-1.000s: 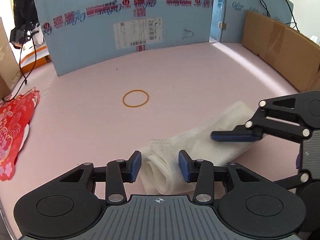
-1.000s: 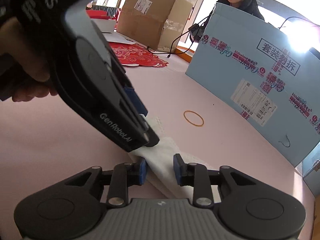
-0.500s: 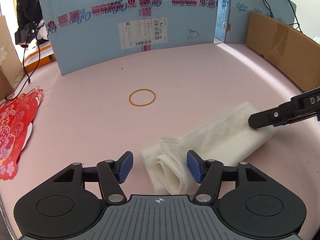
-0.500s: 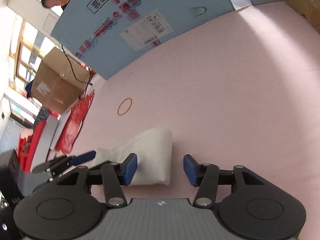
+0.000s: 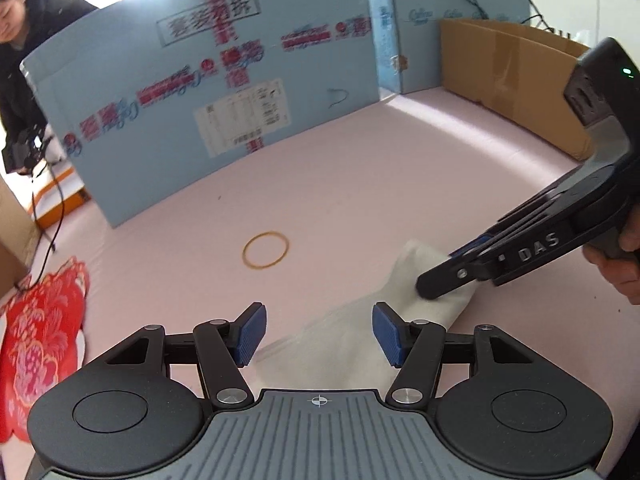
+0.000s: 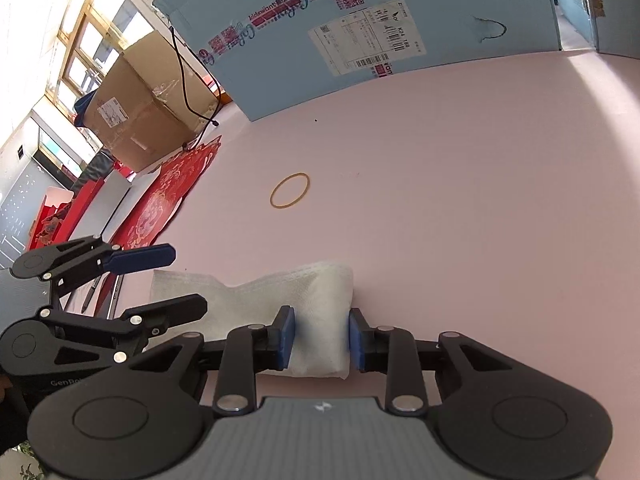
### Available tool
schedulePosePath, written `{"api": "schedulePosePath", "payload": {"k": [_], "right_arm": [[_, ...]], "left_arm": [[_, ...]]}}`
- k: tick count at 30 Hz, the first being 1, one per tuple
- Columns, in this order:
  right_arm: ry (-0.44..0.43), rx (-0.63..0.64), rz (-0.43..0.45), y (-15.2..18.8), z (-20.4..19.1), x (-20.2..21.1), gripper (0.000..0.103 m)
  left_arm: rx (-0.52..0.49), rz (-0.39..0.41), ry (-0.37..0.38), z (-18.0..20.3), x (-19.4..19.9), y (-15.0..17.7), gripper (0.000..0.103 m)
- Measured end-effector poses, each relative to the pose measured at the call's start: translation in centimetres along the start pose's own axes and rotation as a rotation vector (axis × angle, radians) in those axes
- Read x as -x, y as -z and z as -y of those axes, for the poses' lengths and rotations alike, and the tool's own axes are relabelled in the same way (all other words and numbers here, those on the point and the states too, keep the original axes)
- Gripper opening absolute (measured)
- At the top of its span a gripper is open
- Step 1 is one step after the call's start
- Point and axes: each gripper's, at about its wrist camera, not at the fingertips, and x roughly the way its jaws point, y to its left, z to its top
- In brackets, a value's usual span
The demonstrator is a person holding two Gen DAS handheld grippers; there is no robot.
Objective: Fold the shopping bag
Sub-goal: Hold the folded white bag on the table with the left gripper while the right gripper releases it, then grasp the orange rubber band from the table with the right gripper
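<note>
Nearest us, our right claw (image 6: 319, 338) has just been narrowing and now pinches one end of the folded white fabric shopping bag (image 6: 280, 300), which lies flat on the pale pink worktop (image 6: 460, 200). Our left claw (image 5: 316, 334) is spread, its blue pads (image 5: 250, 332) either side of the bag's other end without pressing it. Farther out on the worktop lies a tan rubber band ring (image 5: 265, 249), with red patterned paper (image 5: 38, 344) at the left edge and a light blue printed cardboard panel (image 5: 240, 92) standing behind.
</note>
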Motion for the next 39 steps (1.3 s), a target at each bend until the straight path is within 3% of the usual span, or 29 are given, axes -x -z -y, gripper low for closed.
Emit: {"api": "schedulePosePath", "payload": {"k": [2, 3, 6, 10, 13, 17, 21, 26, 29, 30, 31, 33, 34, 39], "right_arm": [[0.006, -0.002, -0.002, -0.1, -0.1, 0.0, 0.03], [0.008, -0.003, -0.006, -0.1, -0.1, 0.0, 0.03], [-0.007, -0.005, -0.028, -0.6, 0.1, -0.1, 0.032], [-0.039, 0.025, -0.07, -2.9, 0.5, 0.4, 0.05], [-0.041, 0.044, -0.033, -6.2, 0.4, 0.5, 0.051], [-0.022, 0.102, -0.067, -10.9, -1.0, -3.6, 0.04], [0.064, 0.191, -0.126, -12.9, -3.2, -9.0, 0.027], [0.189, 0.31, -0.191, -13.1, -6.2, -11.9, 0.028], [0.31, 0.448, -0.232, -12.4, -8.9, -13.1, 0.025], [0.338, 0.5, -0.237, -12.0, -9.7, -13.3, 0.023], [0.354, 0.553, -0.236, -11.5, -10.3, -13.4, 0.011], [0.371, 0.64, -0.221, -10.4, -11.1, -13.3, 0.001], [0.366, 0.645, -0.209, -10.2, -11.1, -13.0, 0.001], [0.262, 0.425, -0.109, -11.2, -8.4, -8.3, 0.0]], "left_arm": [[-0.005, 0.044, 0.031, 1.1, 0.5, -0.1, 0.055], [0.002, 0.044, 0.05, 1.5, 0.4, 0.1, 0.042], [0.036, -0.037, 0.107, 1.8, -1.8, 1.5, 0.029], [0.274, -0.093, 0.186, -1.0, -3.7, 2.7, 0.029], [0.332, -0.092, 0.205, -1.6, -3.9, 2.9, 0.029], [0.396, -0.097, 0.22, -2.1, -4.1, 2.9, 0.029], [0.379, -0.099, 0.219, -2.0, -4.1, 2.7, 0.029], [0.375, -0.083, 0.228, -2.0, -4.3, 2.7, 0.029], [0.361, -0.07, 0.231, -2.0, -4.3, 2.7, 0.029], [0.356, -0.066, 0.23, -1.9, -4.3, 2.8, 0.029], [0.351, -0.063, 0.229, -1.9, -4.3, 2.8, 0.03], [0.343, -0.056, 0.228, -1.8, -4.3, 2.7, 0.03], [0.339, -0.052, 0.229, -1.8, -4.3, 2.8, 0.03], [0.302, -0.049, 0.229, -1.4, -4.3, 2.5, 0.03]]}}
